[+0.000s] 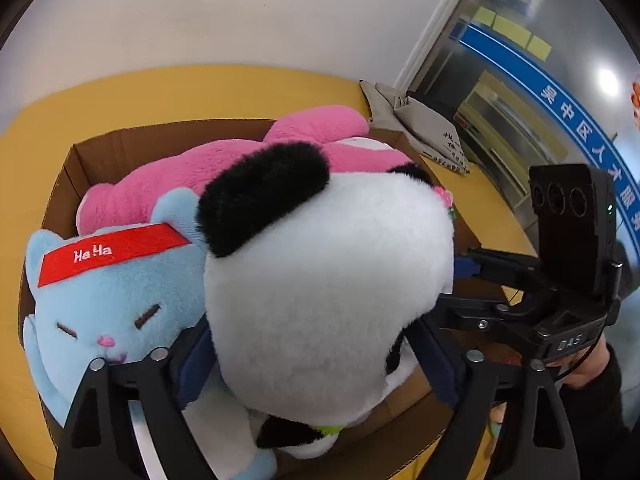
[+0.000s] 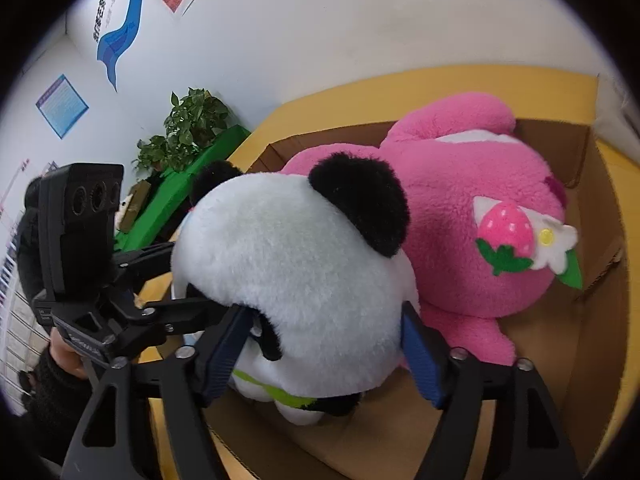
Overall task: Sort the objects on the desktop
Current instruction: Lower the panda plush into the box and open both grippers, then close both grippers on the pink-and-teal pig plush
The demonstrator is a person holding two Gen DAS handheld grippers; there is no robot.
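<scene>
Panda plush (image 1: 328, 280) is sitting in the cardboard box (image 2: 592, 320) near its front edge, against the pink plush (image 2: 480, 200). We are spreading both grippers, left gripper (image 1: 316, 364) and right gripper (image 2: 324, 344), wide around its head; whether the pads are pressing we cannot tell. A loose hold is risking a slip.

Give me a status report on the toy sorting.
Left gripper and right gripper: jaws wide astride panda, grip unclear. Panda inside cardboard box. Pink plush and blue cat crowd it.
</scene>
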